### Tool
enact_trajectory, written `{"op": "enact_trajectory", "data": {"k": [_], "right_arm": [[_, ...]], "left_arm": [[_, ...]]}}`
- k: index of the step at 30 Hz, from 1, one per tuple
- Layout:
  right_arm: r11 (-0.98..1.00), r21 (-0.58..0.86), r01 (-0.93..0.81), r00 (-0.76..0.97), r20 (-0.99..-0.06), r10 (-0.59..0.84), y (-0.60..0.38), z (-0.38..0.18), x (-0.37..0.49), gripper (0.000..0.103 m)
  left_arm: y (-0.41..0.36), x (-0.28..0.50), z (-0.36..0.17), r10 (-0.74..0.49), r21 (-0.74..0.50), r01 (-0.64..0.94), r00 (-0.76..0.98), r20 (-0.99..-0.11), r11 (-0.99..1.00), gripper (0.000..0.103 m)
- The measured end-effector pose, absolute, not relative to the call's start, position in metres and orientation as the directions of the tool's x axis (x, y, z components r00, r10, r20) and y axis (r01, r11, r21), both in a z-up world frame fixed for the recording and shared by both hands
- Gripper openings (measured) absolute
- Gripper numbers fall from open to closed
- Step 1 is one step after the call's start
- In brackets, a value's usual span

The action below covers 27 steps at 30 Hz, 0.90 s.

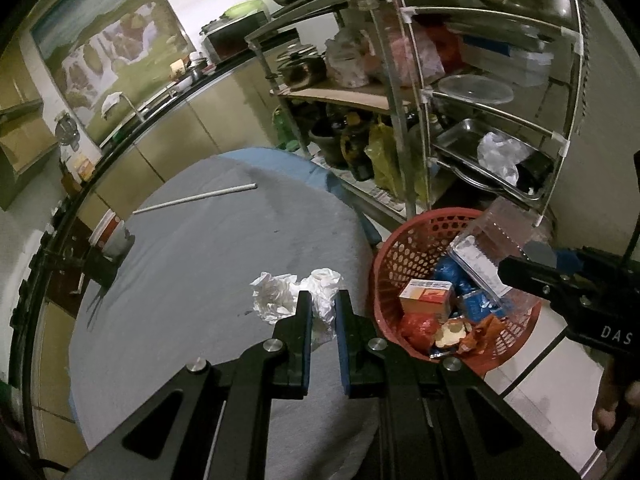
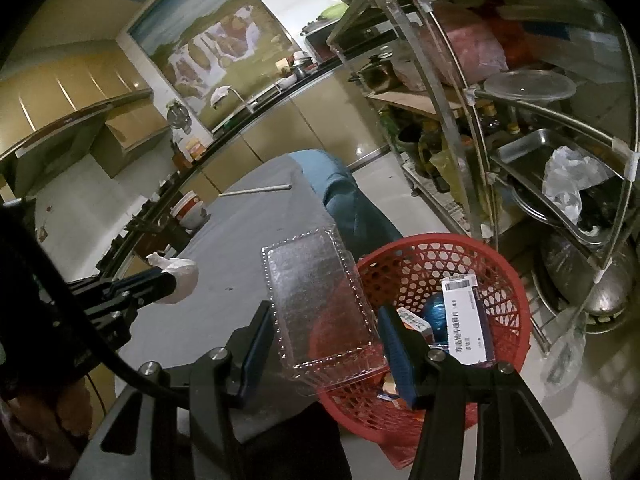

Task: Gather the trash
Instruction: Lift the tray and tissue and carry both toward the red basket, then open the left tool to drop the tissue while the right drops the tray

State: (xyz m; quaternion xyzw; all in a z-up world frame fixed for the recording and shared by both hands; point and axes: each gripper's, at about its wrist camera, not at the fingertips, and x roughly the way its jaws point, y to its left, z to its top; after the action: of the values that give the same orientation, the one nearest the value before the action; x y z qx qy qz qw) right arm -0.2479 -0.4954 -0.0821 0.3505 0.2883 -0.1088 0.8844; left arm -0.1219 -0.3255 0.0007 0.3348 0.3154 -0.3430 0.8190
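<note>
- Two grippers are at work over a grey-covered table [image 1: 192, 264] and a red mesh basket [image 1: 404, 256] standing just beside its right edge.
- The left gripper [image 1: 323, 312] has its jaws drawn narrow around a crumpled white tissue [image 1: 320, 300], which fills the gap between the blue pads; the wad sits on or just above the cloth, near the table's right side, and which of the two cannot be told.
- A second crumpled tissue [image 1: 270, 294] lies on the cloth touching the held one, on its left.
- The right gripper [image 2: 326, 320] has its jaws spread wide on either side of a clear plastic clamshell container [image 2: 320, 300], tilted over the near rim of the basket; whether the pads press it cannot be told.
- In the basket lie an orange and white carton [image 1: 427, 296], blue wrappers [image 1: 448, 276], a white and blue medicine box [image 2: 468, 320] and orange scraps [image 1: 480, 330].
- A white straw [image 1: 194, 199] lies on the far part of the table, and a paper cup [image 1: 112, 234] stands at its left edge.
- A metal rack [image 1: 492, 112] with pans and containers stands at far right.
</note>
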Motion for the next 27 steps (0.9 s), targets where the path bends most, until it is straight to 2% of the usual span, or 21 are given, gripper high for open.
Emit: {"op": "enact_trajectory", "data": {"k": [14, 27], "right_arm": [[0.697, 0.574, 0.43, 0.806, -0.592, -0.009, -0.512, -0.09, -0.265, 0.057], [0.647, 0.59, 0.483, 0.796, -0.604, -0.043, -0.53, -0.099, -0.279, 0.057]], "left_arm": [[-0.344, -0.136, -0.002, -0.365, 0.341, 0.8, 0.546, -0.754, 0.493, 0.012], [-0.361, -0.132, -0.021, -0.452, 0.128, 0.887, 0.344, -0.823, 0.444, 0.012]]}}
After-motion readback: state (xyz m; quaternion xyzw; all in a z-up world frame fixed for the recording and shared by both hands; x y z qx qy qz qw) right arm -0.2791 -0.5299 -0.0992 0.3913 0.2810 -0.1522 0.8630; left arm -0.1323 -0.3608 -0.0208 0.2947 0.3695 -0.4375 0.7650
